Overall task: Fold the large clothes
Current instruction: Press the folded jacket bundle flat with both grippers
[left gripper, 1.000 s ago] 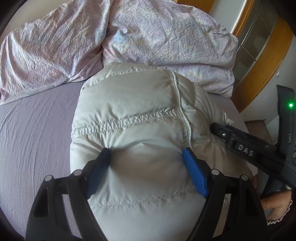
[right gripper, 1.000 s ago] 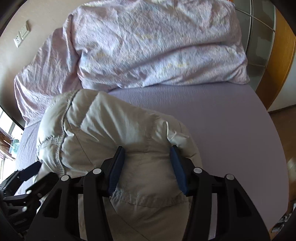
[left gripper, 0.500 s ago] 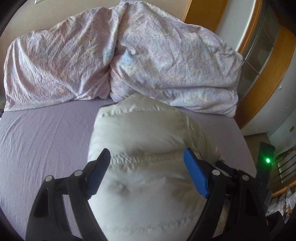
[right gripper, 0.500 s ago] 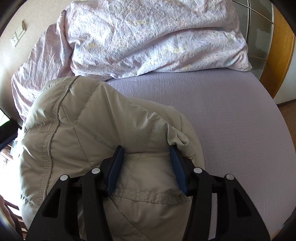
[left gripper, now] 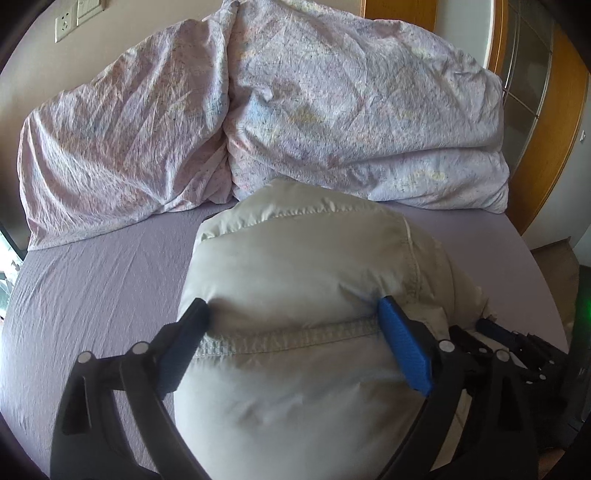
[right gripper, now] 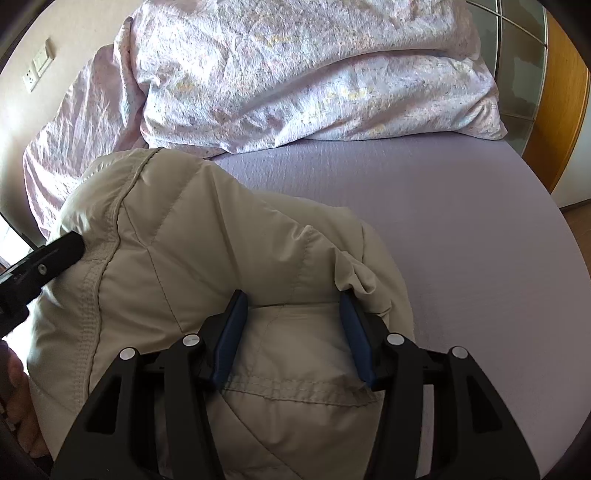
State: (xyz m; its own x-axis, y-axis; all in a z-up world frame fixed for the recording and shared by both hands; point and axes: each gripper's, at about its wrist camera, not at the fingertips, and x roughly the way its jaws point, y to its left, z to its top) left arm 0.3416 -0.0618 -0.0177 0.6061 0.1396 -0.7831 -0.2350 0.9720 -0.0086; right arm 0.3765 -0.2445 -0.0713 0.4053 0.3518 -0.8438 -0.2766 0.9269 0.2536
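Observation:
A puffy beige quilted jacket (left gripper: 306, 266) is bundled up above the lilac bed sheet (left gripper: 92, 273). My left gripper (left gripper: 295, 314) is shut on a thick fold of it, the blue pads pressing in at both sides near a stitched seam. My right gripper (right gripper: 291, 299) is shut on another fold of the same jacket (right gripper: 184, 236), at its right side. The left gripper's black finger (right gripper: 48, 258) shows at the left edge of the right wrist view. The right gripper (left gripper: 517, 343) shows low right in the left wrist view. The jacket's underside is hidden.
A crumpled floral duvet (left gripper: 332, 110) is piled along the head of the bed, just beyond the jacket. Wooden door frames (left gripper: 561, 122) stand at the right. Wall sockets (left gripper: 62, 26) are at the upper left. Bare sheet (right gripper: 461, 229) lies to the right of the jacket.
Both grippers have lifted and drawn back with the jacket, so more of the bed and the duvet shows. The grips have not changed.

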